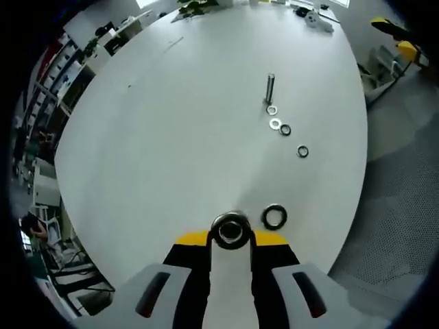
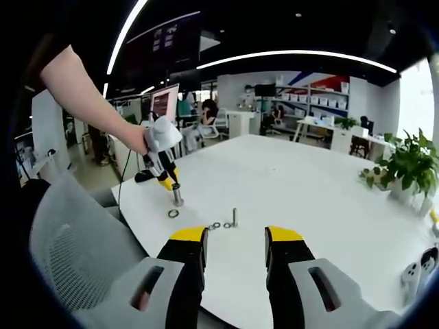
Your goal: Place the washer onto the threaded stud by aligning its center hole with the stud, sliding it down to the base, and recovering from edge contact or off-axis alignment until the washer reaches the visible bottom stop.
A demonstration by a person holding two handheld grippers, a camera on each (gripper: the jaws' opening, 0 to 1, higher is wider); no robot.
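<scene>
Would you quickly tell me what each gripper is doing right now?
Left gripper: shut on a steel washer, just above the white table.
Right gripper: open, holding nothing, facing the threaded stud.

washers [image 2: 217, 225] by stud [image 2: 234, 217] — too small to count | controller [image 2: 420, 269] — edge-cut

On the table [image 1: 171, 137], the stud [image 1: 270, 88] is standing upright. From its base a row of washers [image 1: 275, 123] is trailing toward the left gripper [image 1: 230, 236], with a larger washer [image 1: 274, 216] lying just beside that gripper's tips, well apart from the stud.
</scene>
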